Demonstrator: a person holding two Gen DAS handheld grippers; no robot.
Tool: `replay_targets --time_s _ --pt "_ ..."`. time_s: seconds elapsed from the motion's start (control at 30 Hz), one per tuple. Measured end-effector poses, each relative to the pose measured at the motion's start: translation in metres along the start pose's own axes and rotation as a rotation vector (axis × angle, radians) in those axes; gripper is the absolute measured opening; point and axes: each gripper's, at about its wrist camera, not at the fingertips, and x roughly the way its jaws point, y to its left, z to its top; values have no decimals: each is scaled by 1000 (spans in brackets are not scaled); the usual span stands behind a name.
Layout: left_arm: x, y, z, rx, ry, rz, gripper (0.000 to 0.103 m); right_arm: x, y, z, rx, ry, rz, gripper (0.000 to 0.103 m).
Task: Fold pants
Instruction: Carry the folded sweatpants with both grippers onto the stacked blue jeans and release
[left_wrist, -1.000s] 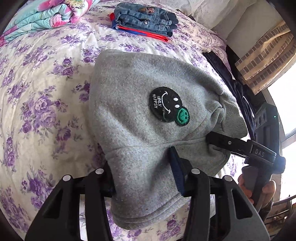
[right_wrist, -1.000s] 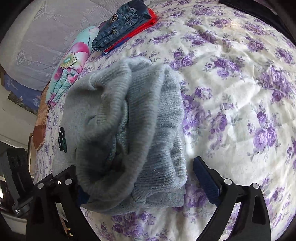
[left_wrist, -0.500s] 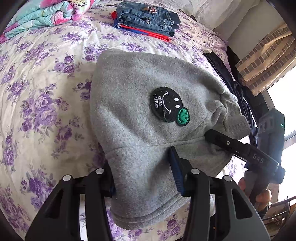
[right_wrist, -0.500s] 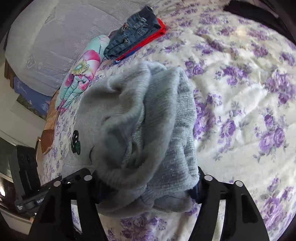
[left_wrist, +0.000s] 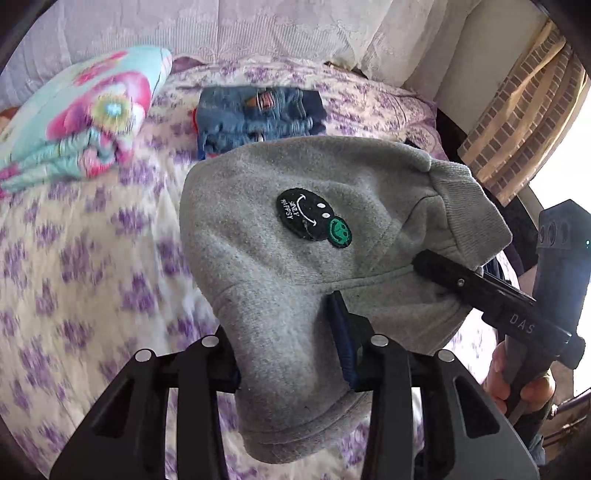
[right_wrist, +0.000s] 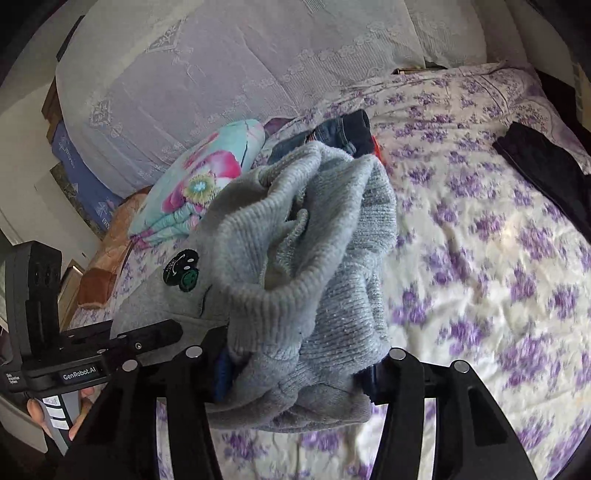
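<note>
Folded grey sweatpants (left_wrist: 295, 266) with a black smiley patch (left_wrist: 312, 216) hang in the air above the floral bedspread (left_wrist: 74, 258). My left gripper (left_wrist: 288, 343) has its jaws closing on the bundle's near edge, pads pressing the fabric. In the right wrist view, my right gripper (right_wrist: 295, 369) is shut on the ribbed cuff end of the pants (right_wrist: 314, 240). The left gripper's finger (right_wrist: 159, 332) bites the cloth just to its left. A hand holds each handle.
Folded jeans on red cloth (left_wrist: 258, 114) lie at the back of the bed beside a bright floral blanket (left_wrist: 81, 114). A dark garment (right_wrist: 543, 166) lies at the bed's right edge. Lace-covered pillows (right_wrist: 221, 74) line the head end.
Both grippers have risen with the pants, lifting the bundle off the bedspread. The right gripper's jaws, wide open a second ago, have shut on the cuff end.
</note>
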Motion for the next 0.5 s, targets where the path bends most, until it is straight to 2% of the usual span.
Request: replay_targets --time_s 0.17,0.27,0.37,0.43,0.47,0.5 --pt "25 21 150 -9 -81 69 37 66 -7 143 -12 -71 13 54" --pt "62 48 216 -53 -103 59 37 122 -23 200 -20 -80 19 55" --pt "123 77 253 -71 -86 46 38 189 -48 227 -24 -31 2 55" --pt "180 102 260 -124 6 31 40 239 -71 222 11 70 -54 60" --pt "208 112 258 -158 58 25 42 254 -79 214 22 77 -65 65" --pt "225 121 254 -171 60 13 53 257 -83 208 19 43 -47 71"
